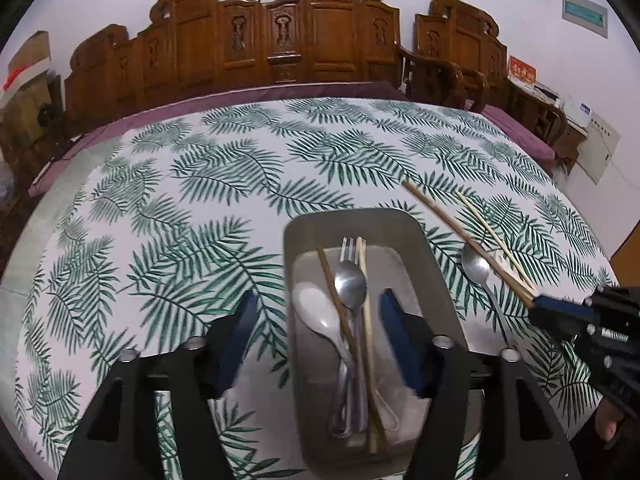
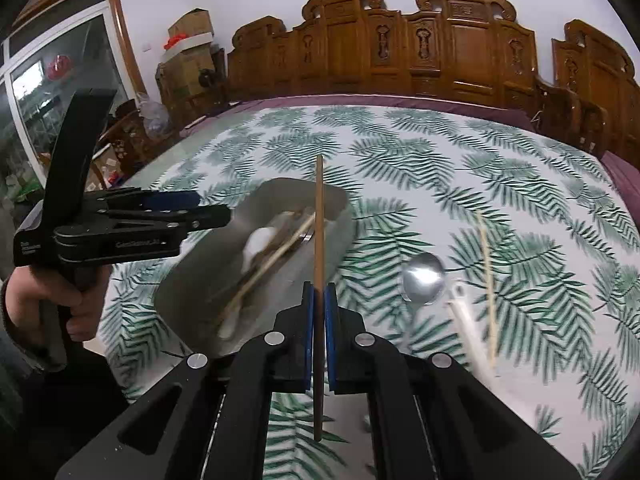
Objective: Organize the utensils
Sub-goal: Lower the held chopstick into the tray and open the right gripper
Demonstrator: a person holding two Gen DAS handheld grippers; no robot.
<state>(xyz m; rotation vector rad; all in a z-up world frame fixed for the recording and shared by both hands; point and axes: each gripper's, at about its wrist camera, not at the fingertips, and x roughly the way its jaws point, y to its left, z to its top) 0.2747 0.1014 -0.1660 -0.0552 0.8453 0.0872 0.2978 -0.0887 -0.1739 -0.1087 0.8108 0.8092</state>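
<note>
A grey tray (image 1: 392, 224) lies on the leaf-print tablecloth and holds a white spoon (image 1: 320, 312), a metal spoon (image 1: 350, 280), a fork (image 1: 349, 246) and two chopsticks (image 1: 368, 344). My left gripper (image 1: 316, 344) is open, with one finger over the tray and the other to its left. My right gripper (image 2: 319, 292) is shut on a brown chopstick (image 2: 319, 224) and holds it above the cloth beside the tray (image 2: 332, 200). On the cloth to the right lie a metal spoon (image 2: 423, 278), a pale chopstick (image 2: 489, 284) and a white spoon handle (image 2: 466, 316).
Carved wooden chairs (image 1: 288, 36) line the table's far side. A purple cloth edge (image 1: 256, 94) shows beyond the tablecloth. Cardboard boxes (image 2: 188, 40) and a glass door (image 2: 48, 92) stand to the left. The left gripper (image 2: 200, 210) shows in the right wrist view.
</note>
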